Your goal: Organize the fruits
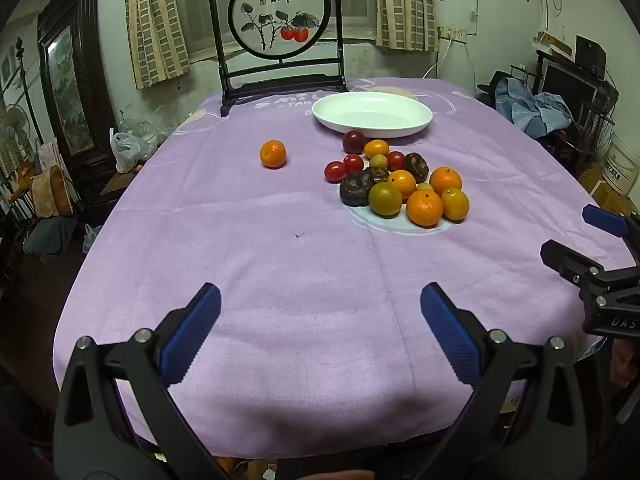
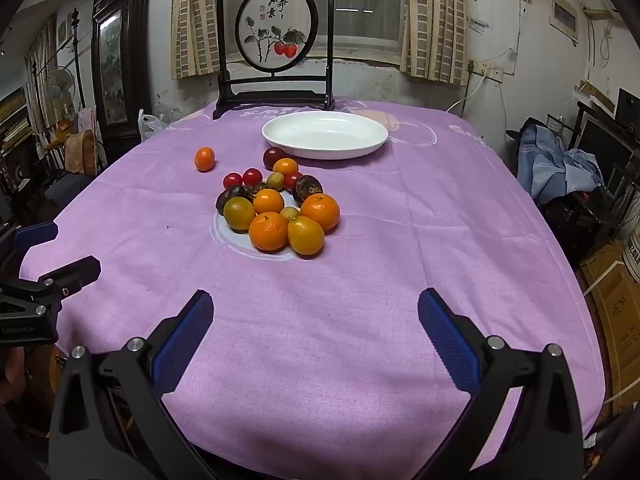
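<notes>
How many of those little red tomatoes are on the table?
3, possibly more hidden in the pile. Two cherry tomatoes sit side by side at the pile's left edge; a third is tucked in near the white plate.

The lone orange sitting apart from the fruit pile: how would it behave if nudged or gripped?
The lone orange looks round and stands free on the flat purple cloth, so a nudge would probably roll it. Its skin looks firm, so it should likely take a gentle squeeze.

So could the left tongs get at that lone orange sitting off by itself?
Probably yes. The left tongs are wide open and empty, and only bare purple tablecloth lies between them and the lone orange, which sits apart from the fruit pile.
</notes>
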`<state>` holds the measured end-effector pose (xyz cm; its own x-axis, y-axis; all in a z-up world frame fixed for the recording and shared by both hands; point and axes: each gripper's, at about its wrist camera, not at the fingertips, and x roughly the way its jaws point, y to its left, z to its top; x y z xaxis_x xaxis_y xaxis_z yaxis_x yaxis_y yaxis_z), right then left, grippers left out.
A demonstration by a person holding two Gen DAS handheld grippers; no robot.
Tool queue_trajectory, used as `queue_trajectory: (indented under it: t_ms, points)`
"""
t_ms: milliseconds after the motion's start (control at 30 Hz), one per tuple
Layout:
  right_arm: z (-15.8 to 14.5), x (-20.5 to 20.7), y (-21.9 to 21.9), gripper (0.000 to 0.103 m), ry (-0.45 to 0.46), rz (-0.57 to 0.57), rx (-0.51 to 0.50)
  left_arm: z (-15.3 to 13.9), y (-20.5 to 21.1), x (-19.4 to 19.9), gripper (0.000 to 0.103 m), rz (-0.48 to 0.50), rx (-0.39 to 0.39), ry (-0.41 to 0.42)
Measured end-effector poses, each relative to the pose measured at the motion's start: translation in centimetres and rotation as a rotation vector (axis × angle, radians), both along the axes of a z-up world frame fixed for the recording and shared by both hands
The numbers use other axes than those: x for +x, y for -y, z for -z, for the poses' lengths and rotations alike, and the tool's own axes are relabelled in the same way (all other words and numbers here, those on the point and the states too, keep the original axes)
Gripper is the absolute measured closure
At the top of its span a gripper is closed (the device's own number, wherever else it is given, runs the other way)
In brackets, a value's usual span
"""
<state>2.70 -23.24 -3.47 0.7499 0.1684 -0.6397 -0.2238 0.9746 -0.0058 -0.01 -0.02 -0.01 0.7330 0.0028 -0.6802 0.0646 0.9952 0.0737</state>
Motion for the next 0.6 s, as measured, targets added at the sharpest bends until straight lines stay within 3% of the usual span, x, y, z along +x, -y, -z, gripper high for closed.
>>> queue_trajectory:
  t_ms: [600]
  points:
    - [-0.14,-0.16,-0.08,0.001,0.002,-0.001,0.004,-0.4,-0.51,-0.21,0.002,-0.012,-0.002,0.002]
